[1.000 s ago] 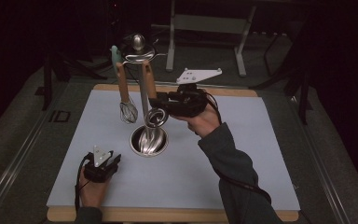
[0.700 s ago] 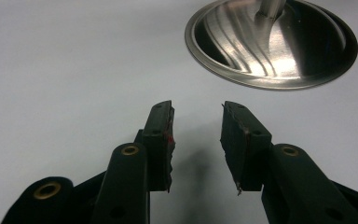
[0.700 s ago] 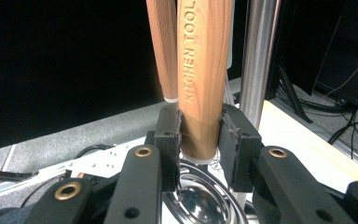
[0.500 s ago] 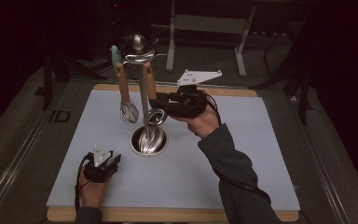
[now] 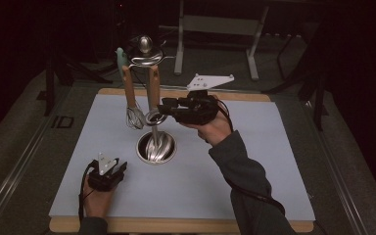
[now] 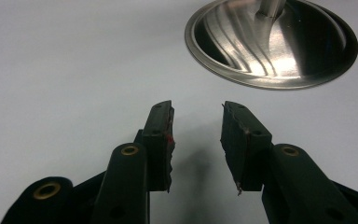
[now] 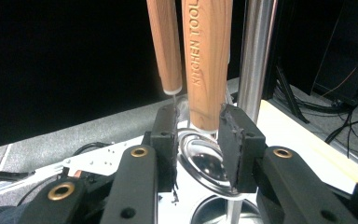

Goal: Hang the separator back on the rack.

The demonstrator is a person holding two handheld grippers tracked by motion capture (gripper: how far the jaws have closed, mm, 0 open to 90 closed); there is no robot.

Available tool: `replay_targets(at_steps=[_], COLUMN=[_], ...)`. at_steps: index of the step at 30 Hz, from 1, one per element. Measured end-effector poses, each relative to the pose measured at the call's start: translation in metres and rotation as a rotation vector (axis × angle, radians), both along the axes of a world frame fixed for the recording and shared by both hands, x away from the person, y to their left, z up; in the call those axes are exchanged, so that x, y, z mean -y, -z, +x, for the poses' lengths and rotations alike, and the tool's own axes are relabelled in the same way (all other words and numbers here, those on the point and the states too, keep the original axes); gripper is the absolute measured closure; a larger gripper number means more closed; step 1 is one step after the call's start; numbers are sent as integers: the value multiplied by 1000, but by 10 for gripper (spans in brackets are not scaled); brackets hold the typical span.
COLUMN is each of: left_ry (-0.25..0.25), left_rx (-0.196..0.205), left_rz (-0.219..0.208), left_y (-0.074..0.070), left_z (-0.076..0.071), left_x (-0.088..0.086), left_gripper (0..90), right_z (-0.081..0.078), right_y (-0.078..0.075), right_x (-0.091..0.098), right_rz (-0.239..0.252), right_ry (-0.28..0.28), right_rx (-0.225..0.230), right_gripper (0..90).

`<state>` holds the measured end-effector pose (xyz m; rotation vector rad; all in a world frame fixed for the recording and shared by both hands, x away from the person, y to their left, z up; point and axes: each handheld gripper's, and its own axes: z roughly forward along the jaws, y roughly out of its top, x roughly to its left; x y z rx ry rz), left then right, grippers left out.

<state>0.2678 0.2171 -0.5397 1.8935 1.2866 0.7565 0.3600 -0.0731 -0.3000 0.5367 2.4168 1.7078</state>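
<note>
Wooden-handled strainer hangs from the top of the metal stand, just beside the stand's pole and above its round base. Right gripper reaches level toward that handle; in the right gripper view the handle sits between the jaws, which have just been opening and stand a little apart from the wood. A whisk hangs on the far side of the strainer. Left gripper rests on the white mat near the base, jaws narrowly apart and empty.
</note>
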Motion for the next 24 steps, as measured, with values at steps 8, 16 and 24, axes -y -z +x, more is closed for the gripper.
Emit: replay_targets(at_steps=[8,16,24], left_ry=[1,0,0], left_rx=[-1,0,-1], left_rz=[0,1,1], left_y=[0,0,0], left_z=[0,0,0], left_x=[0,0,0], left_gripper=[638,637,636], right_z=[-3,-5,-1], right_y=[-1,-1,11], right_x=[3,8,18], right_rz=[-9,-33,-80], right_ry=[-6,0,31], right_rx=[7,17,-18], right_gripper=[689,690,684])
